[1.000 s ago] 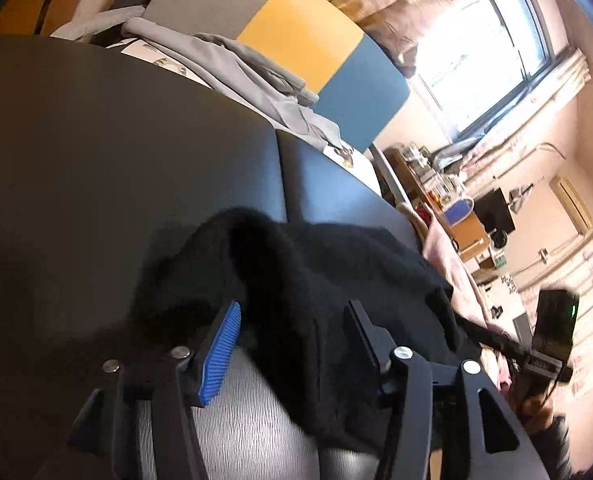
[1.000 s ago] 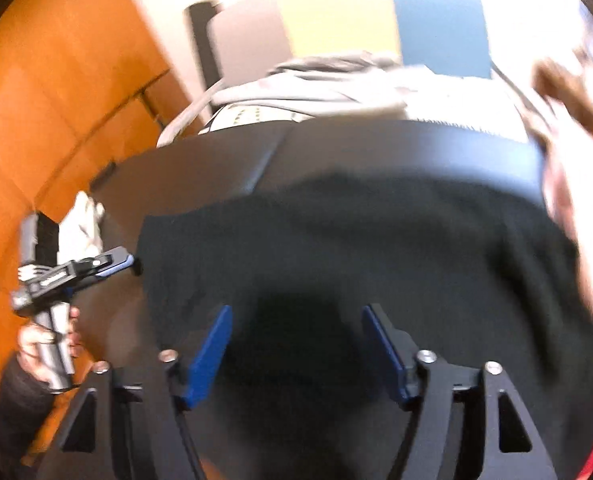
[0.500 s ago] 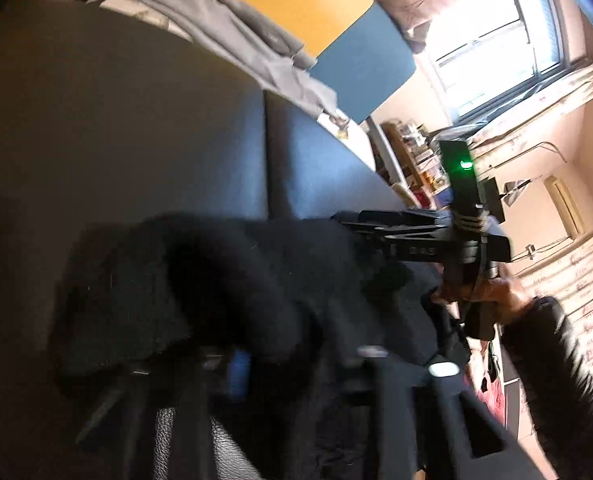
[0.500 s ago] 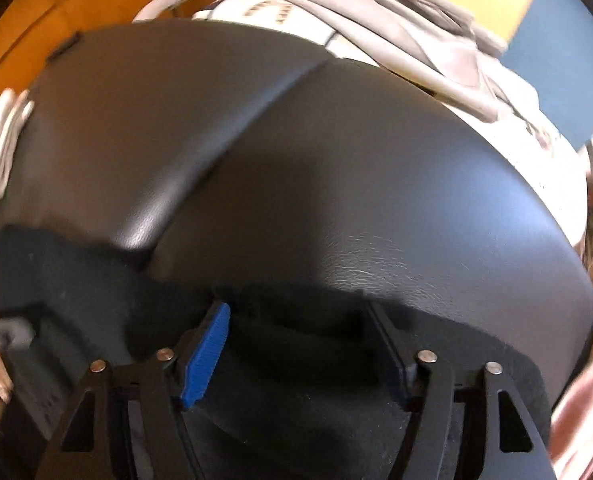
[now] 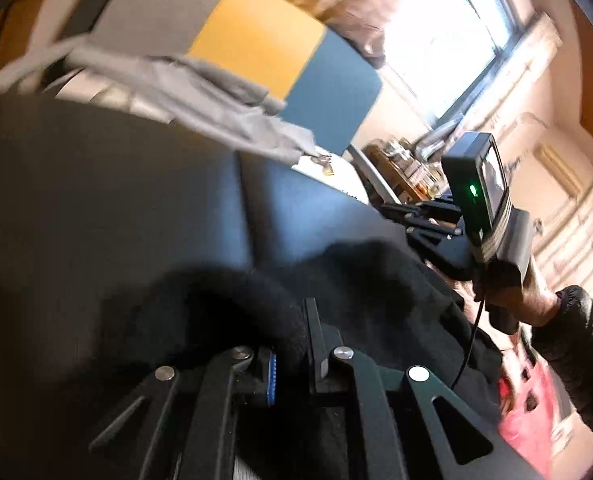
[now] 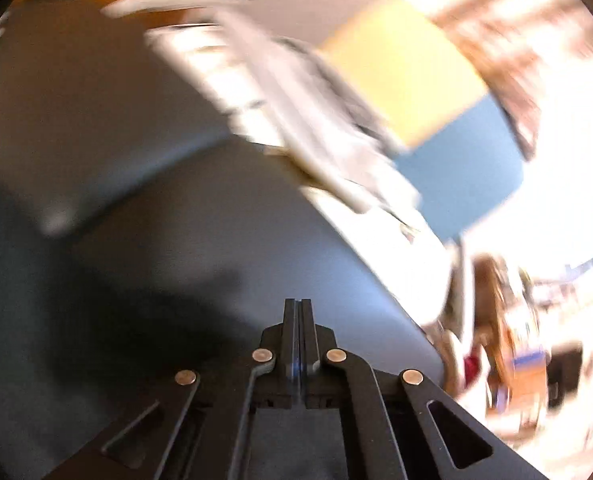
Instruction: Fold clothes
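Our left claw pinches a fold of the black garment, heaped at six o'clock on the black padded surface. At three o'clock, our right claw is clenched tight, apparently empty.

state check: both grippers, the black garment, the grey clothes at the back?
left gripper: shut on a bunched fold of the black garment
right gripper: shut, fingers pressed together, nothing visible between them
black garment: crumpled on the dark padded surface, not folded flat
grey clothes: heaped loose at the far edge, unfolded
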Motion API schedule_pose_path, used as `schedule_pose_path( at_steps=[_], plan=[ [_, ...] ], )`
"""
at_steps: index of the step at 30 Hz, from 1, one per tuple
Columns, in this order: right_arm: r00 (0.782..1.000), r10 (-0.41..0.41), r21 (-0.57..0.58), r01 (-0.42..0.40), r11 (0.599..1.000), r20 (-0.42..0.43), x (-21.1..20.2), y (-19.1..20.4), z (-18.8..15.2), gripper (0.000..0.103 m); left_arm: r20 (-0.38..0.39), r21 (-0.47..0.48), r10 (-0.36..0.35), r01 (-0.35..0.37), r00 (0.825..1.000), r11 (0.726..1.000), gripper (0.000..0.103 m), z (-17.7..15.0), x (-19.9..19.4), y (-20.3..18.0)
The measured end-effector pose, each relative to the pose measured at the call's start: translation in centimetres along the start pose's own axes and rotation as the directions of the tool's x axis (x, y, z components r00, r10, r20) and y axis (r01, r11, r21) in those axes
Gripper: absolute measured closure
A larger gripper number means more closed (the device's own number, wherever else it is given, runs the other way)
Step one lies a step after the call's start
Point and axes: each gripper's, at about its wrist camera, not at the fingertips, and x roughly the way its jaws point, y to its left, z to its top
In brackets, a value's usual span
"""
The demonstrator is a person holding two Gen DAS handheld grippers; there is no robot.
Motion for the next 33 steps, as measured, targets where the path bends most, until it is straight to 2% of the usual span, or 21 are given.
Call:
schedule_pose_path(
  at_steps=[3, 5, 7, 9, 11, 14, 15, 17, 20, 22, 25, 28, 30, 33],
  plan=[
    [0.992, -0.064, 0.162, 0.082, 0.983, -0.111, 3.7, -5.2, -1.0, 0.103, -0.002, 0.061, 0.024, -0.024, 1.0, 0.998, 0.091, 2.3, 1.7, -1.3],
    [0.991, 0.024, 0.292, 0.017, 0.956, -0.135, 4.4, -7.8, -3.6, 0.103, 0.0, 0.093, 0.04, -0.04, 0.999, 0.995, 0.091, 3.3, 2.4, -2.2],
    [0.989, 0.118, 0.341, -0.082, 0.937, -0.088, 3.4, -8.0, -5.4, 0.102, 0.022, 0.103, 0.025, -0.027, 0.999, 0.994, 0.089, 3.1, 1.8, -2.6],
    [0.975, 0.213, 0.365, -0.177, 0.914, -0.059, 1.6, -7.1, -7.9, 0.102, -0.018, 0.065, 0.053, -0.052, 0.998, 0.997, 0.087, 2.7, 2.0, -1.6],
    [0.951, 0.307, 0.387, -0.27, 0.882, -0.036, -0.5, -5.9, -10.8, 0.102, -0.058, 0.014, 0.08, -0.079, 0.995, 0.997, 0.085, 2.0, 1.9, -0.2],
    [0.91, 0.415, 0.411, -0.371, 0.833, -0.021, -3.8, -2.4, -14.6, 0.101, -0.048, -0.025, 0.07, -0.071, 0.996, 0.997, 0.08, 0.5, -0.2, 1.4],
    [0.889, 0.457, 0.419, -0.408, 0.811, -0.018, -5.2, -1.4, -16.5, 0.101, -0.045, -0.035, 0.058, -0.059, 0.997, 0.998, 0.08, 0.0, -1.1, 1.7],
    [0.873, 0.486, 0.405, -0.431, 0.806, -0.038, -7.9, 0.8, -19.6, 0.101, -0.04, -0.076, 0.037, -0.04, 0.999, 0.996, 0.078, -1.5, -3.3, 2.5],
    [0.873, 0.476, 0.396, -0.401, 0.826, -0.109, -10.8, 3.2, -23.9, 0.101, -0.049, -0.119, 0.005, -0.011, 0.999, 0.993, 0.078, -4.1, -5.9, 2.8],
    [0.873, 0.478, 0.431, -0.395, 0.812, -0.1, -12.5, 4.0, -25.9, 0.1, -0.073, -0.129, -0.011, 0.002, 0.997, 0.992, 0.078, -5.9, -6.8, 2.3],
    [0.851, 0.52, 0.461, -0.431, 0.775, -0.078, -14.5, 5.4, -26.5, 0.097, -0.108, -0.173, -0.041, 0.022, 0.993, 0.985, 0.077, -9.2, -7.6, 1.8],
    [0.826, 0.562, 0.442, -0.485, 0.755, -0.053, -16.0, 7.6, -25.3, 0.097, -0.109, -0.246, -0.073, 0.044, 0.991, 0.968, 0.074, -11.4, -8.4, 2.0],
    [0.795, 0.607, 0.427, -0.541, 0.725, -0.023, -16.9, 9.1, -24.4, 0.097, -0.1, -0.295, -0.09, 0.057, 0.991, 0.954, 0.072, -12.5, -9.0, 2.2],
    [0.75, 0.661, 0.423, -0.604, 0.675, 0.016, -17.8, 10.8, -22.9, 0.097, -0.1, -0.303, -0.094, 0.06, 0.991, 0.951, 0.071, -13.6, -10.2, 1.9]
  ],
)
